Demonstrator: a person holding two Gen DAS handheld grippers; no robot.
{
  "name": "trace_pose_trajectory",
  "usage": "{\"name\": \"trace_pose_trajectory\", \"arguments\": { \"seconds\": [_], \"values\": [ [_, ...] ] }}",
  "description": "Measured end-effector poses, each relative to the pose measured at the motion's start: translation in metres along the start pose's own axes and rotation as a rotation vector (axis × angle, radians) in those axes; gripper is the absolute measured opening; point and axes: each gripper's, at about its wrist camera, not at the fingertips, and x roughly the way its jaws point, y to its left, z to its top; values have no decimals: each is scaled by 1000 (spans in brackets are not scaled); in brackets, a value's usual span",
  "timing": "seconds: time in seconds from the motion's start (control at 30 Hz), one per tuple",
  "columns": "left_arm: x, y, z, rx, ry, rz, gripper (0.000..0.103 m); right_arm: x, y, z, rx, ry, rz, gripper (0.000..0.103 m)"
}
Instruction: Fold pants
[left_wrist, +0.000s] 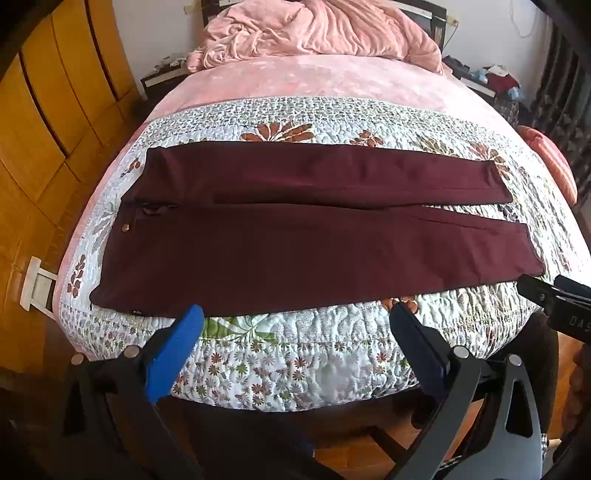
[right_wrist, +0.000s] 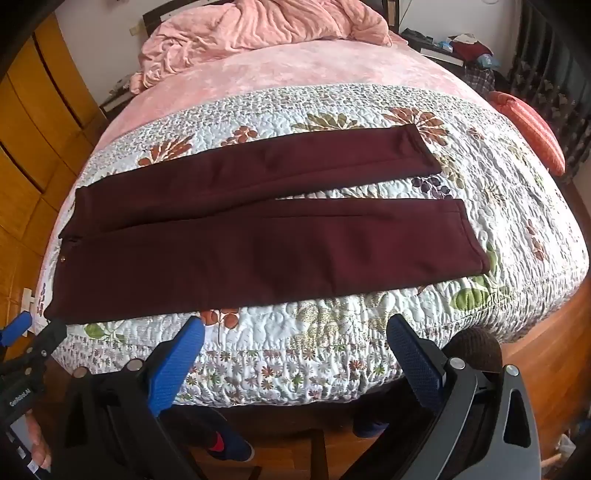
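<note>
quilted cotton with a floral print covers the near half of the bed (left_wrist: 295, 354), its edge gathered and dropping toward the wooden floor (right_wrist: 546, 369). on top of that quilt (right_wrist: 332, 332) lie the maroon pants (left_wrist: 295, 251), spread flat and unfolded, waistband to the left, both legs running to the right with a narrow gap opening between them near the cuffs. beyond the quilt the bed is pink, and a rumpled pink blanket (left_wrist: 314, 29) is heaped at the headboard end. yellow-orange wardrobe doors (left_wrist: 55, 122) line the left side of the room; a cluttered nightstand (right_wrist: 454, 48) stands at the far right, and dark patterned curtains (right_wrist: 554, 85) hang on that side. the left hand-held gripper (left_wrist: 295, 325) hangs over the near edge of the bed with its blue pads (left_wrist: 173, 354) wide apart, gripping nothing. the right hand-held gripper (right_wrist: 295, 332) hangs just beside it, fingers equally spread and empty, short of the pants
</note>
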Motion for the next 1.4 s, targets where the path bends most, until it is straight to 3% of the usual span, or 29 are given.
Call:
{"name": "trace_pose_trajectory", "arguments": {
  "seconds": [1.4],
  "values": [
    [3, 6, 8, -4, -5, 62, 100, 9, -2, 3, 4, 4, 10, 99]
  ]
}}
